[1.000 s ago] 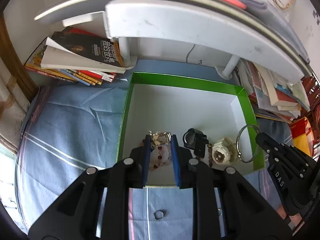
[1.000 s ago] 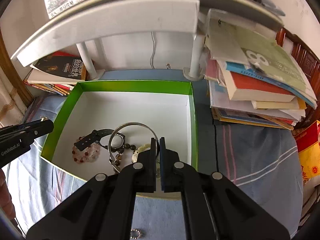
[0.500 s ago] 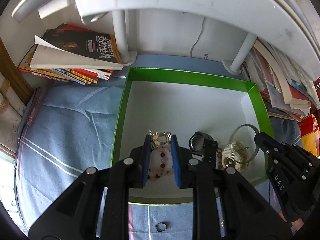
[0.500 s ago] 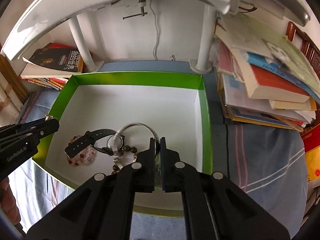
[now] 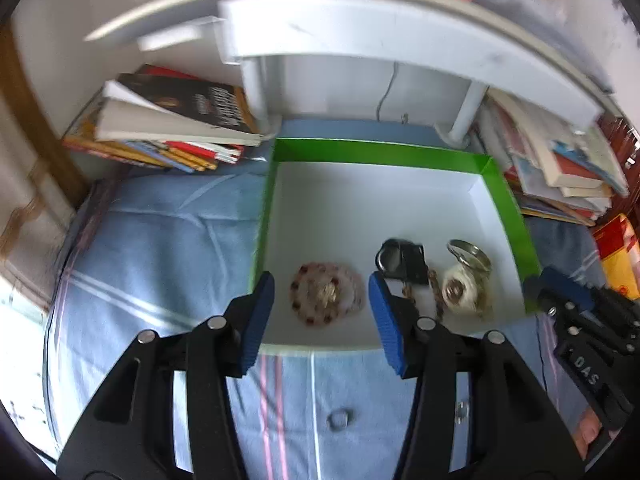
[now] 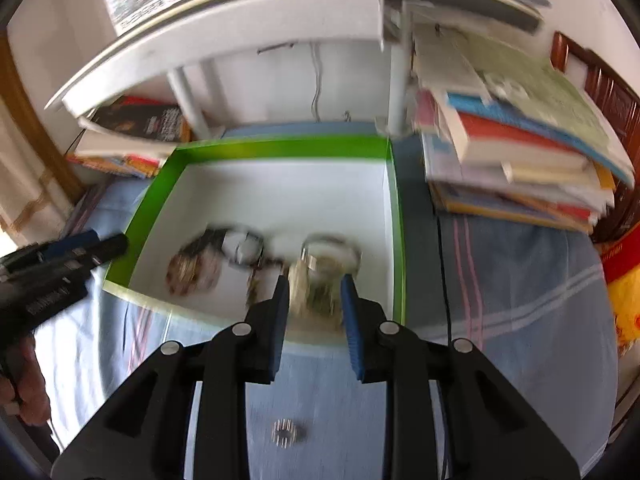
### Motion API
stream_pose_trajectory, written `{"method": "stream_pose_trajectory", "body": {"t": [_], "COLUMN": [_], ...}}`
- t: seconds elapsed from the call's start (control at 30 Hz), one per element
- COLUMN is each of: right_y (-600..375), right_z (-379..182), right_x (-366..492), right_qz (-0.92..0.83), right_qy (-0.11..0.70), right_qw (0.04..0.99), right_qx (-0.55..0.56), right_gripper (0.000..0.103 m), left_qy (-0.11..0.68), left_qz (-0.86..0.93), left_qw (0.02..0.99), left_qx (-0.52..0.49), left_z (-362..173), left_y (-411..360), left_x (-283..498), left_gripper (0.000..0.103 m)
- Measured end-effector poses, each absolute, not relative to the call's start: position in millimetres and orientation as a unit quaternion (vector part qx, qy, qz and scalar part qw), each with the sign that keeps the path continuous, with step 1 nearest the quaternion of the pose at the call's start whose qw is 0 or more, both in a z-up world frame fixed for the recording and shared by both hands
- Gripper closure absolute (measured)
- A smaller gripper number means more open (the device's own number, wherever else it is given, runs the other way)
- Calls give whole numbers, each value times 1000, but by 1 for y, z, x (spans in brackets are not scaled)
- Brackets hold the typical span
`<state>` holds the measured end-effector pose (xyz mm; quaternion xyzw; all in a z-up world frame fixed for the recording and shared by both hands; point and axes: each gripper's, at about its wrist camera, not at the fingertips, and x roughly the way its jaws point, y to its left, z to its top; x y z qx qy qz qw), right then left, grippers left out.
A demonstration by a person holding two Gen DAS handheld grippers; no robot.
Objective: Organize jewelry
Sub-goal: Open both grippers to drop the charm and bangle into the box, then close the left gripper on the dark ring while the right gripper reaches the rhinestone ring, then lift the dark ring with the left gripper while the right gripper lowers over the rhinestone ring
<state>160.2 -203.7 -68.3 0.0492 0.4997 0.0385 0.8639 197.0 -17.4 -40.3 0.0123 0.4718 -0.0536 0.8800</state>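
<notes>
Motion blur smears my right view, so the pale cream watch (image 6: 316, 284) ahead of my right hand-held gripper (image 6: 314, 296) is hard to make out; its jaws have just been opening and stand apart, pressing nothing. My left hand-held gripper (image 5: 320, 296) has just been opening too, with the pink-and-red beaded bracelet (image 5: 326, 294) lying free beyond its fingertips in the green-walled white cardboard box (image 5: 384, 152). A black watch (image 5: 402, 262) lies to its right. Book stacks (image 5: 168, 128) and a white shelf (image 5: 360, 40) crowd the far side; a small metal ring (image 5: 339, 419) lies on blue striped cloth (image 5: 160, 248) below.
</notes>
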Motion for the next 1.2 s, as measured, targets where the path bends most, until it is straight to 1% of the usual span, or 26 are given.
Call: {"method": "stream_pose_trajectory", "body": {"t": [0.07, 0.2, 0.23, 0.33, 0.5, 0.53, 0.7, 0.73, 0.77, 0.83, 0.87, 0.93, 1.0, 1.2], "right_y": [-197, -185, -182, -172, -166, -166, -165, -164, -164, -164, -165, -167, -171, -181], "right_z": [-87, -123, -127, -136, -143, -144, -148, -148, -149, -150, -149, -148, -142, -114], "right_x": [143, 124, 120, 112, 109, 108, 109, 109, 109, 108, 108, 110, 111, 120], "right_qz": [46, 59, 62, 73, 76, 75, 73, 74, 74, 79, 80, 78, 75, 71], "right_qy": [527, 573, 577, 589, 597, 598, 592, 591, 589, 588, 588, 587, 583, 556], "right_qw": [847, 816, 813, 804, 798, 798, 803, 803, 805, 805, 805, 806, 809, 828], "right_qx": [44, 42, 39, 32, 25, 21, 10, 8, 5, 6, 9, 10, 9, 18], "right_gripper": [76, 76, 76, 76, 76, 76, 76, 77, 82, 82, 82, 82, 82, 82], "left_qy": [479, 532, 552, 578, 593, 596, 592, 589, 587, 586, 587, 588, 589, 569], "left_qz": [-49, -62, -68, -85, -101, -101, -99, -96, -93, -91, -91, -88, -89, -97], "left_qw": [876, 844, 830, 811, 797, 795, 798, 800, 802, 803, 803, 802, 802, 816], "left_qx": [11, 23, 26, 29, 55, 55, 58, 59, 61, 60, 58, 55, 52, 27], "left_z": [-46, -83, -97, -120, -141, -144, -148, -149, -150, -150, -149, -149, -148, -127], "left_y": [-5, 1, -1, -9, -22, -23, -26, -26, -26, -24, -23, -20, -19, -15], "left_x": [174, 153, 148, 139, 131, 131, 135, 135, 136, 137, 137, 138, 138, 149], "left_gripper": [54, 55, 56, 56, 56, 58, 67, 72, 75, 87, 88, 97, 100, 100]}}
